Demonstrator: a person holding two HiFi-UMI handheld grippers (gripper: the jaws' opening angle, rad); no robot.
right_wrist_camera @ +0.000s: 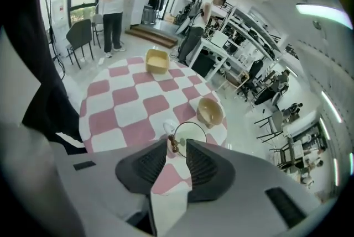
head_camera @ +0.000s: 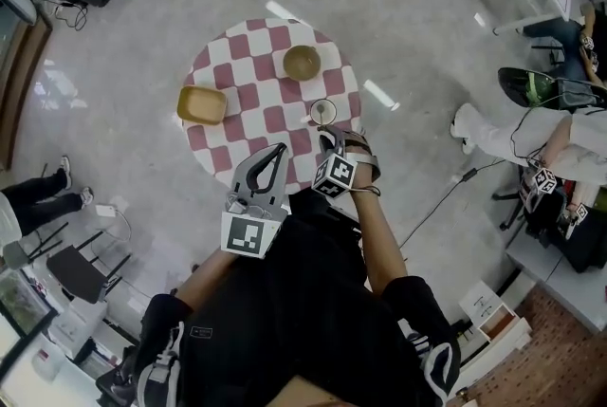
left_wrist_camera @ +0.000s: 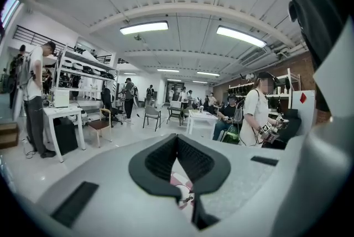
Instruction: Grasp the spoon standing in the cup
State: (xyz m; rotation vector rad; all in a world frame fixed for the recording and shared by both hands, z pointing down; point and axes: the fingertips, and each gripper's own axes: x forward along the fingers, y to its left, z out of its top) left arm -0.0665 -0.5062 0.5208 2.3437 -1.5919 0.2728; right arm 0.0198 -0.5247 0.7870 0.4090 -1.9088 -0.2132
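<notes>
No words or numbers can be read. The cube [head_camera: 254, 235] on the left gripper [head_camera: 278, 150] and the one on the right gripper [head_camera: 327, 132] bear black-and-white square markers. A cabinet [left_wrist_camera: 306, 114] carries a plain red diamond [left_wrist_camera: 302, 98].

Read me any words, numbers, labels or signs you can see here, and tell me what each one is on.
No words or numbers can be read anywhere.
On the left tool, the marker cube: black-and-white squares only, no letters.
On the right tool, its marker cube: the same.
The red diamond sign on the white cabinet: too small to make out any lettering.
</notes>
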